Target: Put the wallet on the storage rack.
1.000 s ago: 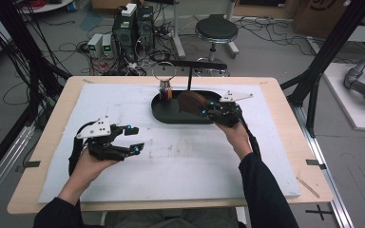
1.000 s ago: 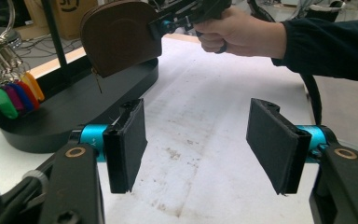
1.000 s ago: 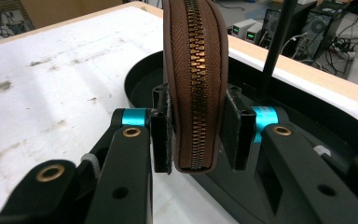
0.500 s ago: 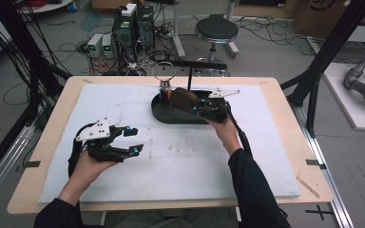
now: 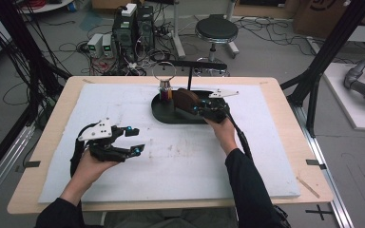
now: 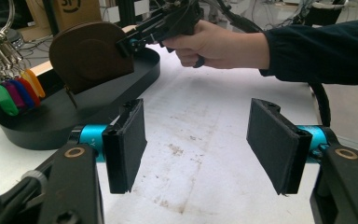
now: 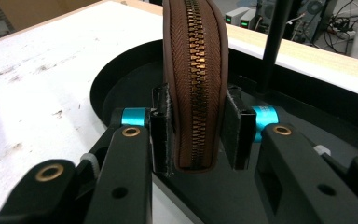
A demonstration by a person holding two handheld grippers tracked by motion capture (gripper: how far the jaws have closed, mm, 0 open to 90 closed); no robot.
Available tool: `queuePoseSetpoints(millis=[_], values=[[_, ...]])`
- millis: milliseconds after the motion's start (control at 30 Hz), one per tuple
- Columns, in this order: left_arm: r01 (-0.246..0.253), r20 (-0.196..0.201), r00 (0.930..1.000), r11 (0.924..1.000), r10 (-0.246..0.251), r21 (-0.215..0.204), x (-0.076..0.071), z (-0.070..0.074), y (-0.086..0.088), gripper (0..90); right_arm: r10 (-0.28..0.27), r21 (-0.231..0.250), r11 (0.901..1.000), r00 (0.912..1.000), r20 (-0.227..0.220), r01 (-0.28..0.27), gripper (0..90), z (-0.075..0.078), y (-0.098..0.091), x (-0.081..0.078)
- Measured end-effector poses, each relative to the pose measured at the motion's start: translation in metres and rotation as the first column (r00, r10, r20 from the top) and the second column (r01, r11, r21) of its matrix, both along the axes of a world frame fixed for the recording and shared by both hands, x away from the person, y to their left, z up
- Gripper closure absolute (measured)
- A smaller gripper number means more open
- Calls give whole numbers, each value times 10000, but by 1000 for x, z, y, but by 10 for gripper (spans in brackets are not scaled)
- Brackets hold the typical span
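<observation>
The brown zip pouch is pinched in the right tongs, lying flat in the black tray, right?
Not flat. The brown zip pouch stands on edge, zipper facing the camera, pinched in the right tongs over the black tray. The right gripper view shows it.

The right gripper (image 5: pixel 196 108), clamped on the brown zip pouch (image 5: pixel 184 99), now sits further left over the black tray (image 5: pixel 164 114), carrying the pouch closer to the key ring stand (image 5: pixel 165 89) and slightly lower.
</observation>
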State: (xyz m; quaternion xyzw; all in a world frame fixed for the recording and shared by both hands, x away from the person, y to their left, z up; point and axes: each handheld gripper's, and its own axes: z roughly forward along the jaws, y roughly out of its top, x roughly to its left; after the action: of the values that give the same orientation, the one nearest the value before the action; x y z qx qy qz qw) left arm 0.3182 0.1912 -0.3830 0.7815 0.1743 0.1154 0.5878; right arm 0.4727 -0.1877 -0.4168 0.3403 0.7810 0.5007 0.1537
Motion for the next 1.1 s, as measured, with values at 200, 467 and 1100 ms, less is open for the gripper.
queuePoseSetpoints(millis=[200,467,1100], values=[[20,1,10000,10000,-20,5,0,-1,-2,372,-248,-397,9989,9997,-12,247,688,-4,0,2],[-3,-6,10000,10000,3,-28,0,-1,0,372,-483,-557,9973,9988,31,484,686,-13,-2,2],[-7,-50,10000,10000,7,-8,2,-1,-1,366,-776,-1651,9830,9967,229,804,506,-10,-1,-2]])
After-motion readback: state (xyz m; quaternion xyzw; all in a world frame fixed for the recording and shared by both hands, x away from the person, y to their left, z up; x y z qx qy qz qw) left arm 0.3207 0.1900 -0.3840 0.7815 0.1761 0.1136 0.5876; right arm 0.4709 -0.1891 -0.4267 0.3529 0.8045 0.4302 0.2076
